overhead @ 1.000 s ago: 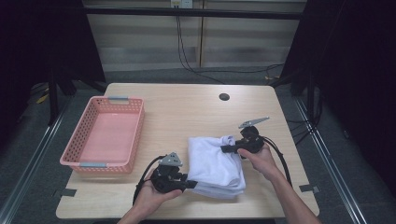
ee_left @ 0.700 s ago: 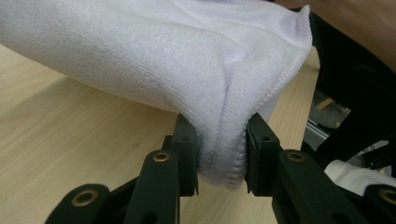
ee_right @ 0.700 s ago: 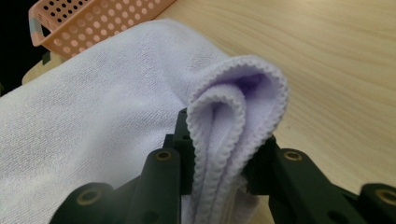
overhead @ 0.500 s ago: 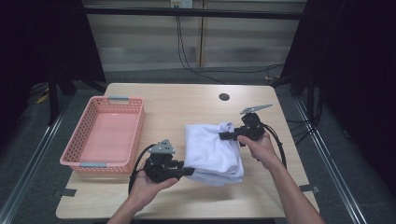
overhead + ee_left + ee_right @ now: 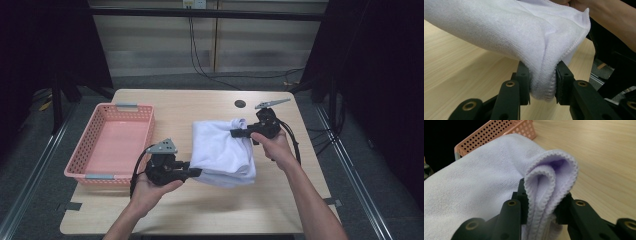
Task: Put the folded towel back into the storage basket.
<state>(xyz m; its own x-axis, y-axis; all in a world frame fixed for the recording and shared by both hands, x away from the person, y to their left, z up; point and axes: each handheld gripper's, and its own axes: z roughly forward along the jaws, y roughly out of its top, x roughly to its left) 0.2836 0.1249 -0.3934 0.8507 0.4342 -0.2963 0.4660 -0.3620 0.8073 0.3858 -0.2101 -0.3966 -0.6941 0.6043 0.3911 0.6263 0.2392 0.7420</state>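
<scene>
A folded white towel (image 5: 222, 152) hangs just above the surface (image 5: 280, 200), right of the pink basket (image 5: 112, 145). The left gripper (image 5: 192, 172) pinches its near edge, the right gripper (image 5: 237, 133) its far corner, fingers (image 5: 511, 217) clamped on cloth. Carrying it well likely means level hands and even tension, so the fold holds.

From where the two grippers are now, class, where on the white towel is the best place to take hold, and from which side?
Grip the white towel at its folded, hemmed corners, coming in level from each end. The left gripper pinches the near left corner and the right gripper the far right one. There the stitched layers bunch thick between the fingers, so the cloth probably hangs spread toward the pink basket without slipping.
</scene>
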